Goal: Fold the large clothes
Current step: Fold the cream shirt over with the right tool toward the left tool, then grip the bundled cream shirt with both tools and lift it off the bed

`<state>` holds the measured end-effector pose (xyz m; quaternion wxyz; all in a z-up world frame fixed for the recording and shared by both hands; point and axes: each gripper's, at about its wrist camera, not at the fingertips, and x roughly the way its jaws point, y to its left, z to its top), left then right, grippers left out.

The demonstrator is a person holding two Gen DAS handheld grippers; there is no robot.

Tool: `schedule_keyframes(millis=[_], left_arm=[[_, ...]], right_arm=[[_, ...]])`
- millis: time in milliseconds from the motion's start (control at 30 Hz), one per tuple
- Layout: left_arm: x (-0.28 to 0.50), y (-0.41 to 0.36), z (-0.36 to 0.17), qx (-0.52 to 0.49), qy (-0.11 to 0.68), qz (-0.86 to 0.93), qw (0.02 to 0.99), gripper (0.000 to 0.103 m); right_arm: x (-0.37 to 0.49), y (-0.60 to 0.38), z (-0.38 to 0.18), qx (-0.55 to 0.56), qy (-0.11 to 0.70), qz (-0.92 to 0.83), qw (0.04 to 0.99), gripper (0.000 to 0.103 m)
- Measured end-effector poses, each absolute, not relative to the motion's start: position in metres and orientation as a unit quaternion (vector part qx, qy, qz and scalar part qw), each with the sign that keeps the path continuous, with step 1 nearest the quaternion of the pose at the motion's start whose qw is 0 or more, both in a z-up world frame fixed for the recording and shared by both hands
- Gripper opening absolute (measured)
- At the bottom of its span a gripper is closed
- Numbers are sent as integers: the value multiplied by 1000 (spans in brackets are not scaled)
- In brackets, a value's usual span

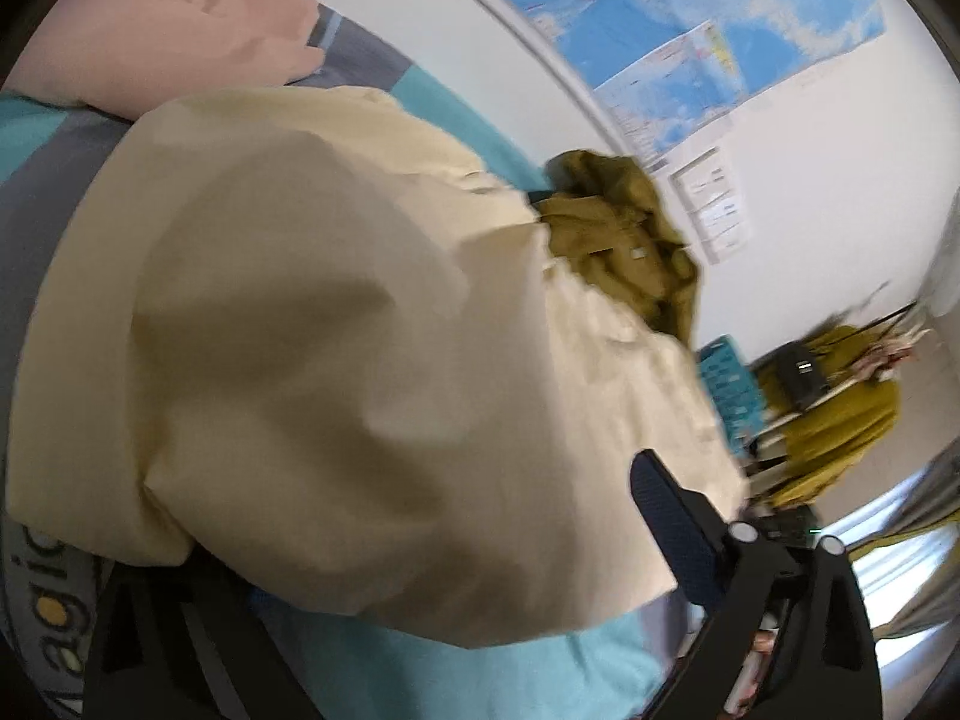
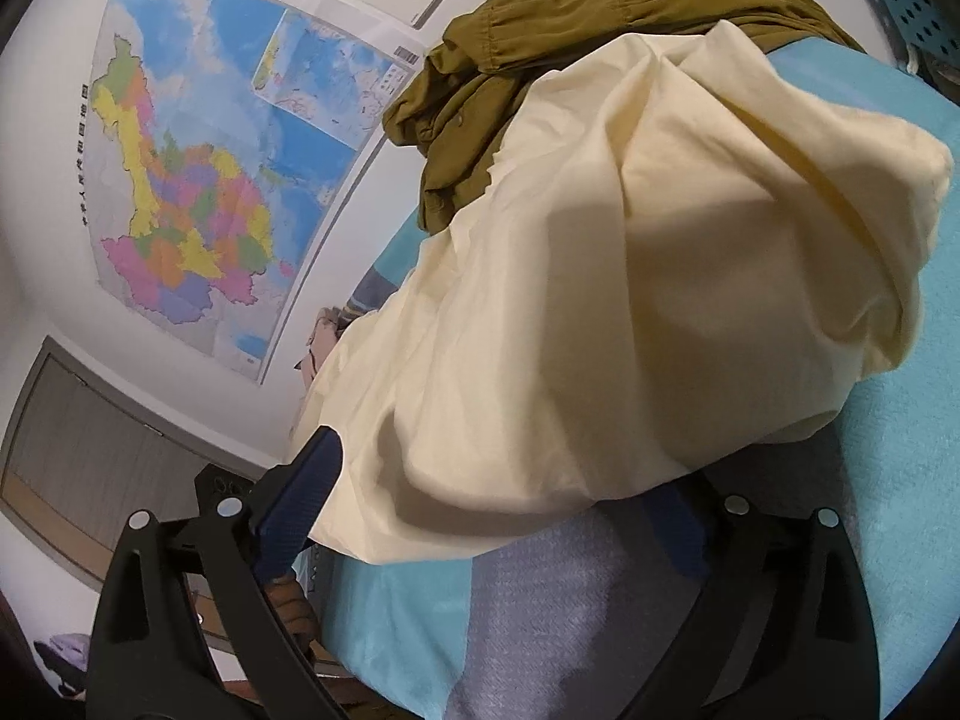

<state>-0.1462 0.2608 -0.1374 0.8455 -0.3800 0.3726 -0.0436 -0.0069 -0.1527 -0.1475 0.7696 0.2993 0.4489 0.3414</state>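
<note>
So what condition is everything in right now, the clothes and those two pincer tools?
Cream garment: loosely bunched on the bed, not neatly folded.
Olive garment: crumpled heap beyond it.
Pink garment: lying rumpled.
Left gripper: open, cloth between its fingers.
Right gripper: open, cloth draped between its fingers.

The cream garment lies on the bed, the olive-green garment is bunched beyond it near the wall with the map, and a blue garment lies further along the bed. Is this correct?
Not quite: the third garment is pink, not blue, as the left wrist view shows. The rest holds: the cream garment lies on the bed, and the olive-green garment is bunched beyond it near the wall with the map.
</note>
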Motion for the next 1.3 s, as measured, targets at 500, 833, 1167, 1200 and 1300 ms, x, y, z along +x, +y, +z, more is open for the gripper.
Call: schedule_keyframes(millis=[500,833,1167,1200,1300], left_arm=[[-119,230,-134,-269,423,48,864,95],[-113,229,-135,-265,417,62,868,96],[-116,232,-132,-266,418,74,866,76],[-116,234,-132,-269,419,73,864,75],[-115,235,-133,-272,419,71,863,74]], right_arm=[[8,-118,-148,280,437,284,807,98],[16,-100,-149,244,426,274,827,98],[21,-109,-154,254,436,277,818,58],[23,-110,-156,263,441,278,812,61],[26,-104,-154,271,442,287,805,77]])
